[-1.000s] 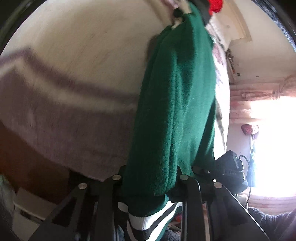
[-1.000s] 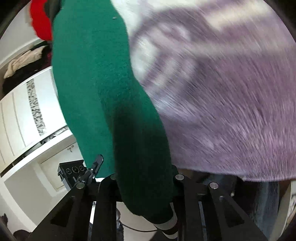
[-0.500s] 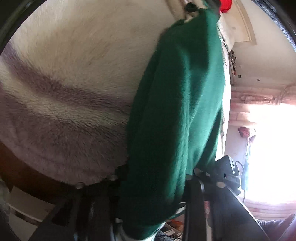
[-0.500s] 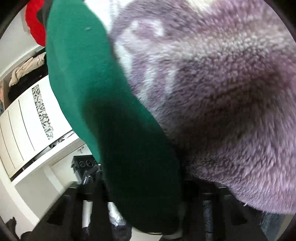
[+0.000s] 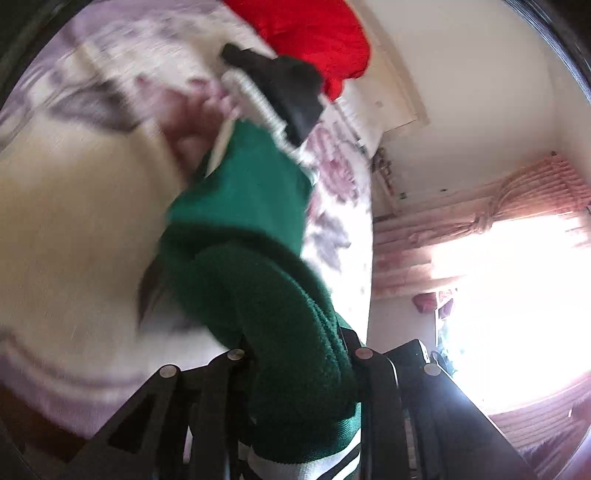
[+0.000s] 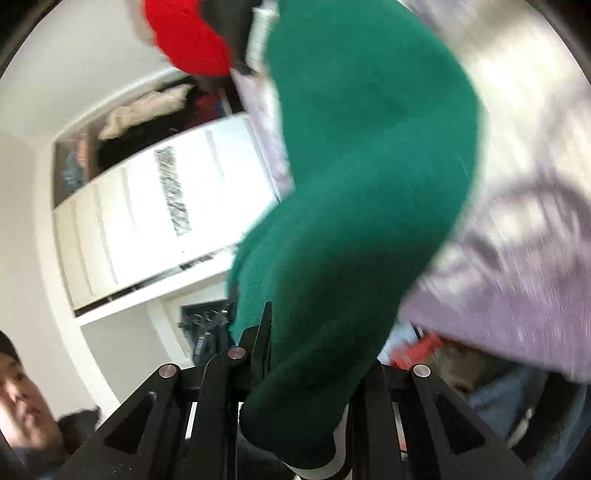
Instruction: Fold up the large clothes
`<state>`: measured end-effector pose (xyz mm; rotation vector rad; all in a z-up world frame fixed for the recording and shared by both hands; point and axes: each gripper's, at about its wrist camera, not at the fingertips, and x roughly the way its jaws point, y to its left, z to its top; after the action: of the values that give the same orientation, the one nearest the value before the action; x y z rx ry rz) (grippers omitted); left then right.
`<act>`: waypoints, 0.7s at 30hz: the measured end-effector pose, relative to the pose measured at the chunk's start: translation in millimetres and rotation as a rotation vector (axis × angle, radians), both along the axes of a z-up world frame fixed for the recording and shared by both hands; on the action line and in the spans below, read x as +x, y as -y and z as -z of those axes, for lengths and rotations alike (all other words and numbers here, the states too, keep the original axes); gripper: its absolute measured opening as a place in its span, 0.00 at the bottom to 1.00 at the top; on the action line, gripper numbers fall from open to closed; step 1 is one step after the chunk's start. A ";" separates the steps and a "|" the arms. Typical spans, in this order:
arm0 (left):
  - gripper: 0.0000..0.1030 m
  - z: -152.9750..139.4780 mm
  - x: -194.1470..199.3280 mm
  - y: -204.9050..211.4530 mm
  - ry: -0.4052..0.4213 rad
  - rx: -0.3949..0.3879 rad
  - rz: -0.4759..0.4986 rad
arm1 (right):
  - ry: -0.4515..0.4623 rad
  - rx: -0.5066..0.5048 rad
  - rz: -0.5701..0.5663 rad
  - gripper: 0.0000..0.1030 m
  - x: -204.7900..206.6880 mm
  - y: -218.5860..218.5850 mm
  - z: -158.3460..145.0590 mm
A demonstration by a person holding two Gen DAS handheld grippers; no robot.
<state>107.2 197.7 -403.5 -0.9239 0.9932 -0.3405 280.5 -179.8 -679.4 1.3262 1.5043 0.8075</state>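
Note:
A green fleece garment (image 5: 266, 280) with a striped white and black cuff runs from my left gripper (image 5: 299, 358) out over the bed. The left gripper is shut on its cuff end. In the right wrist view the same green garment (image 6: 354, 177) fills the middle, and my right gripper (image 6: 310, 365) is shut on its other sleeve end. The fabric hides the fingertips of both grippers. A black and white ribbed part (image 5: 280, 92) of the garment lies at its far end.
A cream and purple fleece blanket (image 5: 74, 229) covers the bed, also in the right wrist view (image 6: 517, 221). A red item (image 5: 314, 33) lies beyond the garment. A white wardrobe (image 6: 166, 206) stands left, a bright window (image 5: 509, 295) right. A person's face (image 6: 18, 398) shows low left.
Both grippers have swung up and forward with the green garment, which now bunches and folds over. The red item and the room have come into view.

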 end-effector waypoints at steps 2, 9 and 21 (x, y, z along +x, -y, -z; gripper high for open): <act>0.20 -8.5 35.6 2.8 0.040 0.026 0.019 | 0.058 -0.013 0.034 0.19 35.1 11.7 -16.0; 0.20 30.4 150.9 -3.4 -0.037 0.015 0.024 | 0.109 -0.102 0.124 0.19 187.3 25.1 -15.0; 0.26 145.9 260.2 -34.2 -0.366 -0.267 0.021 | -0.204 -0.149 0.140 0.26 352.5 6.8 89.2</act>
<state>367.4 231.9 -549.4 -1.2481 1.3142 -0.3335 633.0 -186.6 -768.6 1.4159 1.5763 0.4734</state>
